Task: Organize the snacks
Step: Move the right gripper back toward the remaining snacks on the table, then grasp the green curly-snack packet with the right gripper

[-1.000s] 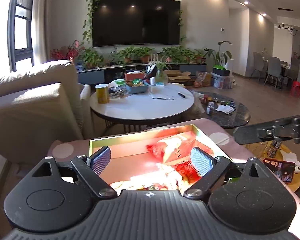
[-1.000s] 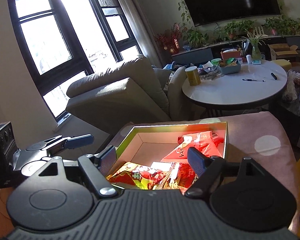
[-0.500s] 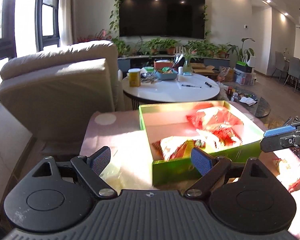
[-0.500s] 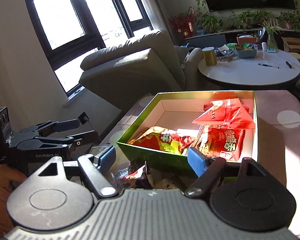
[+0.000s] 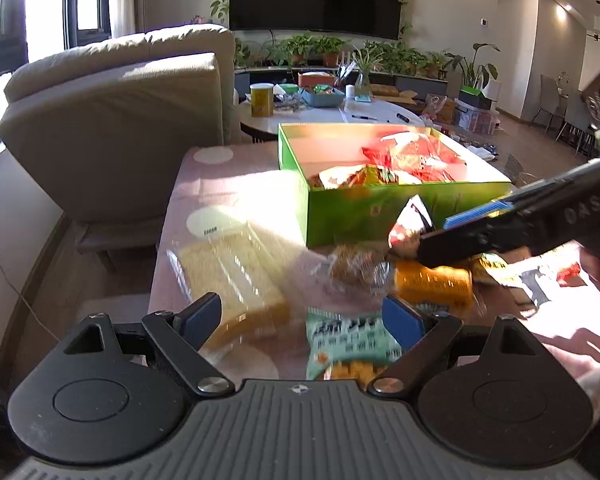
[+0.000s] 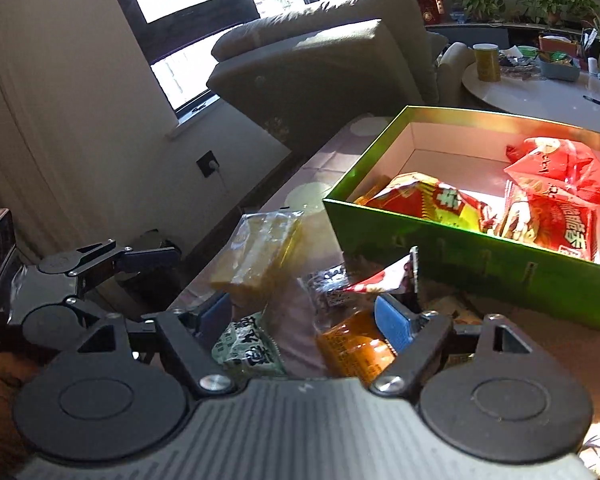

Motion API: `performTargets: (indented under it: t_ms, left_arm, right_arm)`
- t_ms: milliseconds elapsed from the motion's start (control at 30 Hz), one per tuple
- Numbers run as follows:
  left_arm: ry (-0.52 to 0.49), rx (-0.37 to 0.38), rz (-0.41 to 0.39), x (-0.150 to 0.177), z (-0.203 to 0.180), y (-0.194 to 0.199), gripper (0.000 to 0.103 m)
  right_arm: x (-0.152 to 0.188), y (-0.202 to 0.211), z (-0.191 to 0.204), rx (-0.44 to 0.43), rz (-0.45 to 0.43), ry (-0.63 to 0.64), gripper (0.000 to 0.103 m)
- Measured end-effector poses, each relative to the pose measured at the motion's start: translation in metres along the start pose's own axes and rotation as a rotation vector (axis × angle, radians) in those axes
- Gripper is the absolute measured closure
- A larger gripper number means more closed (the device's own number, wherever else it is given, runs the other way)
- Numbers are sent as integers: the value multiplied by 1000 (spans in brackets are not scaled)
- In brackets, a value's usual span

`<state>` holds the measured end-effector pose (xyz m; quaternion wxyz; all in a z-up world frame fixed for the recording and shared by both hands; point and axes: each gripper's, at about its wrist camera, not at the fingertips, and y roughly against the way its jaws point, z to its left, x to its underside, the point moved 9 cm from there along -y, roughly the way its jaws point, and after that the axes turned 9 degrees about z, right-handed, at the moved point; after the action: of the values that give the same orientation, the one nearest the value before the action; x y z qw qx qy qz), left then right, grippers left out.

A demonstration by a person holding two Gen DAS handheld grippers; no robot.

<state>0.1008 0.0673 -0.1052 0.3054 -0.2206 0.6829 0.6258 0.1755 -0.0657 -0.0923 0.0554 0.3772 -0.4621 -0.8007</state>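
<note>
A green box (image 5: 380,204) (image 6: 460,268) on the pink cloth holds red snack bags (image 5: 416,152) (image 6: 556,200) and a red-yellow bag (image 6: 428,200). Loose snacks lie in front of it: a clear-wrapped yellow cake (image 5: 228,276) (image 6: 256,256), an orange packet (image 5: 432,284) (image 6: 352,344), a green-white packet (image 5: 348,344) (image 6: 248,344) and a red-black wrapper (image 5: 412,220) (image 6: 380,280). My left gripper (image 5: 302,316) hovers open over the cake and the green-white packet. My right gripper (image 6: 304,316) hovers open over the orange packet. Neither holds anything.
The pink dotted tablecloth (image 5: 208,184) ends at a left edge beside a beige sofa (image 5: 112,120) (image 6: 320,60). Behind the box stands a round white table (image 5: 332,114) with a yellow can (image 5: 262,100). More wrappers (image 5: 536,276) lie at the right.
Both grippers have drawn back from above the box and sunk toward the loose snacks in front of it. Their jaws keep the same width.
</note>
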Motion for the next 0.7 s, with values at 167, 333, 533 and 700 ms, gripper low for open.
performTargets:
  t_ms: [167, 333, 533, 700]
  left_arm:
    - [43, -46, 44, 23, 9, 13, 17]
    - [101, -74, 104, 44, 14, 18, 19]
    - [137, -57, 149, 63, 18, 18, 19]
    - [150, -43, 146, 62, 15, 10, 18]
  right_arm:
    - [2, -15, 14, -21, 34, 18, 39]
    - [8, -37, 30, -51, 75, 50, 39]
    - [23, -62, 27, -41, 165, 45, 39]
    - [29, -54, 15, -28, 145, -50, 45]
